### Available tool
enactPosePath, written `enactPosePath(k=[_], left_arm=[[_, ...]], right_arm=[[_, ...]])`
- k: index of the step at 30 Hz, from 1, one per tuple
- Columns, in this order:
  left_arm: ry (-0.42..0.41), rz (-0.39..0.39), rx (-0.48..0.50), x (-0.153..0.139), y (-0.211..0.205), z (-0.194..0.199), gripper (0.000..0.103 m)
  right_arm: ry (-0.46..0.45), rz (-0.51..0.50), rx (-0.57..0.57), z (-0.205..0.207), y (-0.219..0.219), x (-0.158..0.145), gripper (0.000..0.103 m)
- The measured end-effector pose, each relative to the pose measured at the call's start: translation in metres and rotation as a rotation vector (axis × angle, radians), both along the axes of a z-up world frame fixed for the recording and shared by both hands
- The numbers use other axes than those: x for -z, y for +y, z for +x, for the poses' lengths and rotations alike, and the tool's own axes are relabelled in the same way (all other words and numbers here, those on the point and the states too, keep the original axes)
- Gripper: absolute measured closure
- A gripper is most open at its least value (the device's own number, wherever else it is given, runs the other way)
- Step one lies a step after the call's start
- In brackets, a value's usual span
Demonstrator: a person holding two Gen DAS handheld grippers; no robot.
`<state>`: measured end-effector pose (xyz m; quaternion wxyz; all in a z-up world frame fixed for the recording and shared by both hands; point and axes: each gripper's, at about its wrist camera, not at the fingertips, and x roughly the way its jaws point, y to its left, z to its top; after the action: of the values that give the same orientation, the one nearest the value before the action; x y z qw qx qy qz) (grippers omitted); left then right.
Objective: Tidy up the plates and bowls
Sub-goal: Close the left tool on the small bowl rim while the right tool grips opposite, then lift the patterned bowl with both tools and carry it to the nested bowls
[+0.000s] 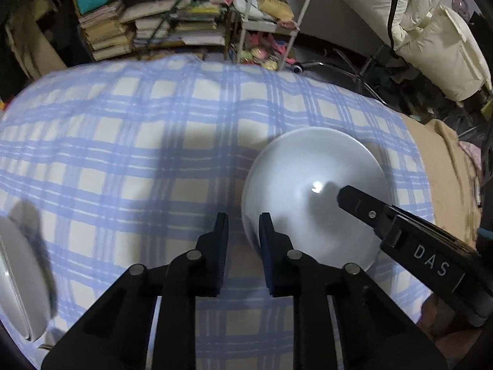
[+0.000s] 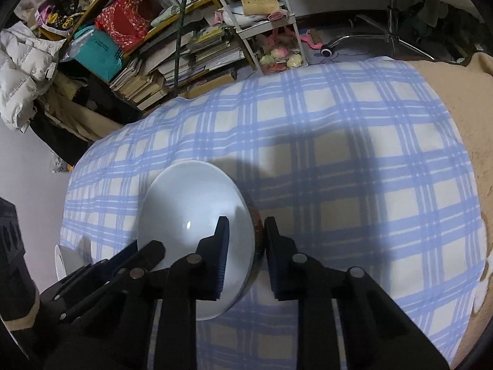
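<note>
The left tool straddles the near-left rim of a white bowl, one finger outside the wall and one inside; whether the pads actually press the rim cannot be told. The right tool straddles the opposite rim of the same bowl, its left finger inside, its right finger outside against a reddish patterned outer wall, and here too contact is unclear. From the left wrist view the right tool reaches in over the bowl's hollow.

The bowl is glossy and plain white inside, with a bright glint near its centre. It sits on a blue-and-cream checked cloth, with wide bare cloth beyond it. A white plate lies at the cloth's left edge, well apart from the bowl. A tan blanket borders the cloth on the right.

Behind stand a shelf of stacked books and a white rack.
</note>
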<state>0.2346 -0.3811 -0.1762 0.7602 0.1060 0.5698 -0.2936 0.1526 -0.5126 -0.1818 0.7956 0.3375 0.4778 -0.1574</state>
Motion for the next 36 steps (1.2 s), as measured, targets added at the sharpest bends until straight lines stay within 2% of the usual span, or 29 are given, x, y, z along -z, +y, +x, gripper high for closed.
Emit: enactPosePath(k=[3,6,11,17,21,26,34,36], left_arm=[[0.021,-0.05,0.012,0.003,0.003,0.002,0.085],[-0.008,-0.038,0.036,0.0,-0.002,-0.002,0.088],[-0.026,-0.041,0.057,-0.011,-0.003,-0.005,0.087],[-0.049,-0.055,0.05,-0.036,0.019,0.003,0.087],[-0.073,-0.056,0.021,-0.054,0.045,0.009,0.087],[-0.123,-0.032,-0.029,-0.077,0.083,0.013,0.087],[-0.198,-0.065,-0.124,-0.114,0.163,0.019,0.084],[-0.198,-0.07,-0.156,-0.119,0.183,0.021,0.084]], right_arm=[[0.016,-0.003,-0.015,0.002,0.0,0.005,0.079],[0.011,-0.007,-0.015,0.002,-0.002,0.006,0.085],[0.001,-0.021,-0.006,0.003,-0.001,0.001,0.084],[-0.075,-0.009,-0.034,0.006,0.011,-0.017,0.085],[-0.14,0.03,-0.069,0.015,0.029,-0.031,0.085],[-0.175,0.014,-0.148,0.034,0.065,-0.049,0.085],[-0.209,-0.017,-0.305,0.055,0.136,-0.071,0.085],[-0.218,0.007,-0.34,0.062,0.149,-0.073,0.085]])
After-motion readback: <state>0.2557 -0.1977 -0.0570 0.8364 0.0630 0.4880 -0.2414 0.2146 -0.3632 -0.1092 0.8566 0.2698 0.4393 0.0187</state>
